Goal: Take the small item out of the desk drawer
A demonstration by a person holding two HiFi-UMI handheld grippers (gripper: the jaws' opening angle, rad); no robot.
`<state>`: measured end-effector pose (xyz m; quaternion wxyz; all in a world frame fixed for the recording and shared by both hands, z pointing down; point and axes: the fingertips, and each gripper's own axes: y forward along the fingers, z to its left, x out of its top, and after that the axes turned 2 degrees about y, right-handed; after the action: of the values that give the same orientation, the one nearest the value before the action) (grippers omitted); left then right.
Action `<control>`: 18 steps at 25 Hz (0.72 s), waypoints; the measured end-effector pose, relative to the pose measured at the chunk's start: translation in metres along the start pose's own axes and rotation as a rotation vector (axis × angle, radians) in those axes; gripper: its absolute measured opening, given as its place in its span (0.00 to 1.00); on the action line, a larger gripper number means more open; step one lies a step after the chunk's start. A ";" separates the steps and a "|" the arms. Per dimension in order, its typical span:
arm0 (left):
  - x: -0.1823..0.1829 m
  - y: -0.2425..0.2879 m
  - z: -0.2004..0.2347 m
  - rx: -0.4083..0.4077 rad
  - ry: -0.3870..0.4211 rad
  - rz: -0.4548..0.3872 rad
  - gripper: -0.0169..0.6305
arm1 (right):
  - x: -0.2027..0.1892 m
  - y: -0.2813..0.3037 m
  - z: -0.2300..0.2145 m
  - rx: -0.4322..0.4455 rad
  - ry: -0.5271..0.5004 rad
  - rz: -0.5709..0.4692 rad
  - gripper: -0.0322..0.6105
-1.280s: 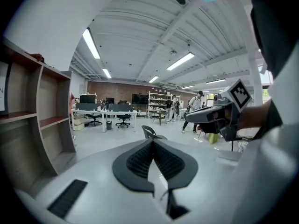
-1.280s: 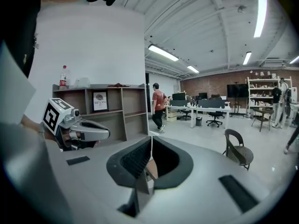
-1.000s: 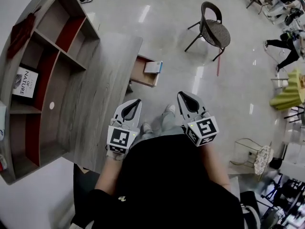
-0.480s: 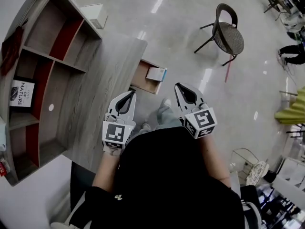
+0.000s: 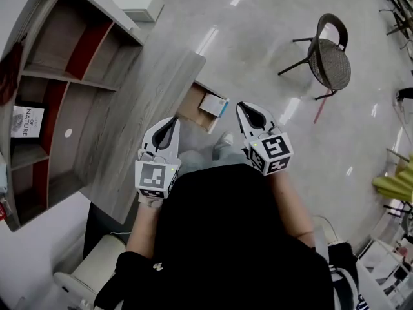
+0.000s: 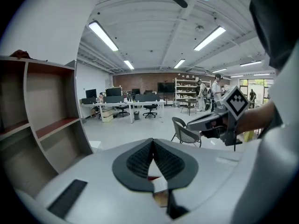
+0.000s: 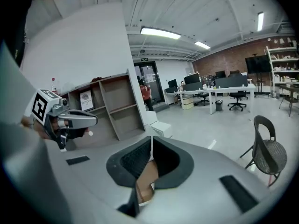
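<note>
The open wooden drawer sticks out of the grey desk, and a small white box with a blue edge lies in it. My left gripper is shut and empty, its tips just short of the drawer's near corner. My right gripper is also shut and empty, to the right of the box. The left gripper view shows the left gripper with jaws together, a bit of the box below them. The right gripper has the brown drawer below its jaws.
A shelf unit with red panels stands on the desk, with a book in it. A dark chair stands on the shiny floor at the far right. A pale seat is at the lower left. A white box sits by the shelf's top.
The view has swung and moved in: the desk and drawer now sit closer to both grippers. Both grippers stay shut and side by side in front of the person.
</note>
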<state>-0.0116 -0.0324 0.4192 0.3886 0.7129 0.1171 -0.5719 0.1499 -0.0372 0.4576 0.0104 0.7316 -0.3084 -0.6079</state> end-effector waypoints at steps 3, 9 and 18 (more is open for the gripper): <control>-0.002 0.007 0.002 0.024 -0.015 0.023 0.04 | -0.010 0.017 -0.012 0.025 0.000 0.041 0.05; -0.013 0.010 0.016 0.060 -0.042 0.064 0.04 | -0.045 0.046 -0.024 0.044 0.048 0.139 0.06; -0.031 0.007 0.038 0.051 -0.037 0.123 0.04 | -0.116 0.085 -0.040 -0.006 0.117 0.283 0.10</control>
<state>-0.0450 -0.0546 0.4489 0.4068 0.7177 0.0513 -0.5628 0.1407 -0.0670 0.6035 0.1161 0.7150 -0.4053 -0.5577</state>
